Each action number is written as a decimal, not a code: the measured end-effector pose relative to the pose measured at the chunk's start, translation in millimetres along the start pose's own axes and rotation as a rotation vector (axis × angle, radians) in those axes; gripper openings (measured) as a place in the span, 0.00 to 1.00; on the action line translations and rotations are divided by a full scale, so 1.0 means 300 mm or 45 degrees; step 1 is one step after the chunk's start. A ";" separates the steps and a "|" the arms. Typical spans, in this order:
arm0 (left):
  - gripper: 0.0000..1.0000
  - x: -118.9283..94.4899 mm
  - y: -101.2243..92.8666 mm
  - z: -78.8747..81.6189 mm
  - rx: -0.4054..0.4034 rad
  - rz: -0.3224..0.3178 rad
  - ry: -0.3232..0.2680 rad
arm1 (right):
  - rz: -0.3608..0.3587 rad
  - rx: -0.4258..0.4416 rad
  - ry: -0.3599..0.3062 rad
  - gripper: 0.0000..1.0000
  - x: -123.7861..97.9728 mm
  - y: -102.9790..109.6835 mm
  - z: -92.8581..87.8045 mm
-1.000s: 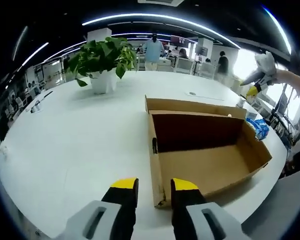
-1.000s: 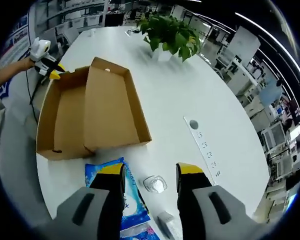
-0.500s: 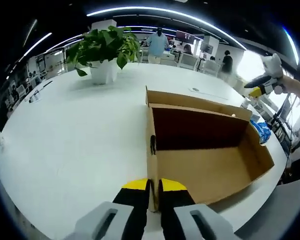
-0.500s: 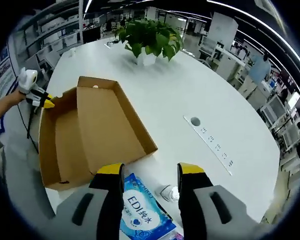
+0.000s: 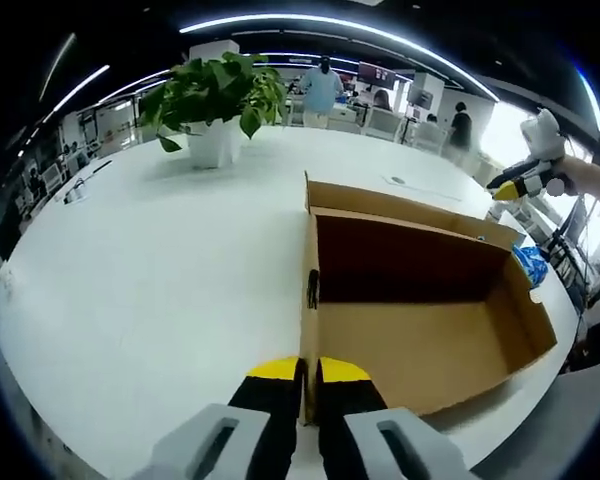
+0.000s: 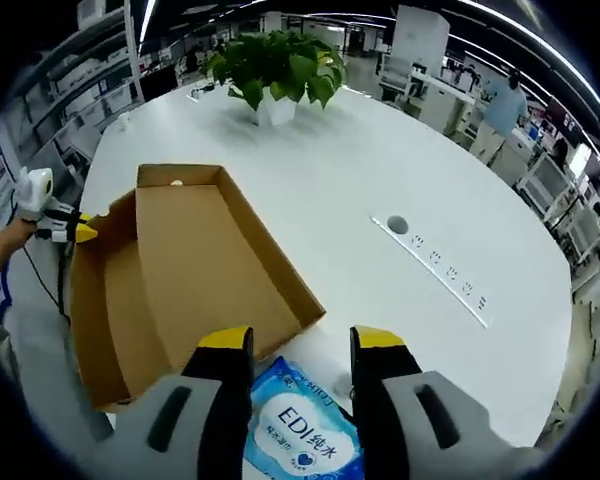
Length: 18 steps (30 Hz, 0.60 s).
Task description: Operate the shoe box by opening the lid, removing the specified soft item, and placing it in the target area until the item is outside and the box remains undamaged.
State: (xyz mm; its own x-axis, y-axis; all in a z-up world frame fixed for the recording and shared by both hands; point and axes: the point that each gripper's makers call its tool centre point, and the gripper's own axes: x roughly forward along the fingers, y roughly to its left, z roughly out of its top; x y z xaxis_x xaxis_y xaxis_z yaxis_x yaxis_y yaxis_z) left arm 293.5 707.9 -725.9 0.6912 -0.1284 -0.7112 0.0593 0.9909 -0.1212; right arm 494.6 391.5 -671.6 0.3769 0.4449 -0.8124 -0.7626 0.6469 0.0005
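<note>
The brown cardboard shoe box [image 5: 410,335] stands open on the white table, and nothing shows inside it. My left gripper [image 5: 308,372] is shut on the near corner of the box's side wall. In the right gripper view the same box [image 6: 195,270] lies ahead to the left, with the left gripper [image 6: 75,232] at its far left corner. My right gripper [image 6: 301,340] is open above a blue soft pack of wipes [image 6: 302,428], which lies on the table just outside the box, between the jaws. The left gripper view has the right gripper [image 5: 510,187] at far right and the blue pack [image 5: 528,263] beyond the box.
A potted green plant [image 5: 215,100] stands far back on the round white table [image 5: 150,270]; it also shows as the plant [image 6: 272,70] in the right gripper view. A long socket strip [image 6: 435,270] is set into the table right of the box. People stand in the office behind.
The left gripper's jaws closed onto the box wall and stay there. The right gripper has come down over the blue pack, which now lies between its jaws.
</note>
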 end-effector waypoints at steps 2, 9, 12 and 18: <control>0.04 0.001 0.000 0.000 0.003 0.008 0.000 | -0.009 0.019 0.015 0.35 0.011 -0.006 -0.013; 0.04 0.004 0.004 0.002 -0.007 0.013 0.002 | -0.005 0.157 0.040 0.33 0.054 -0.002 -0.045; 0.04 0.006 0.005 0.002 -0.012 0.012 0.004 | -0.007 0.253 0.050 0.31 0.081 -0.004 -0.054; 0.04 0.009 0.006 0.004 -0.017 0.011 0.006 | -0.028 0.330 0.066 0.29 0.133 -0.017 -0.062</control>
State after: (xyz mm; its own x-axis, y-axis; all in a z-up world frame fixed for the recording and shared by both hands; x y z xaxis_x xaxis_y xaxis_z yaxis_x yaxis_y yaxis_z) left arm 296.2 709.4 -727.3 0.6882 -0.1201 -0.7155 0.0439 0.9913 -0.1241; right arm 503.7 394.4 -714.9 0.3595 0.4010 -0.8426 -0.5917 0.7962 0.1264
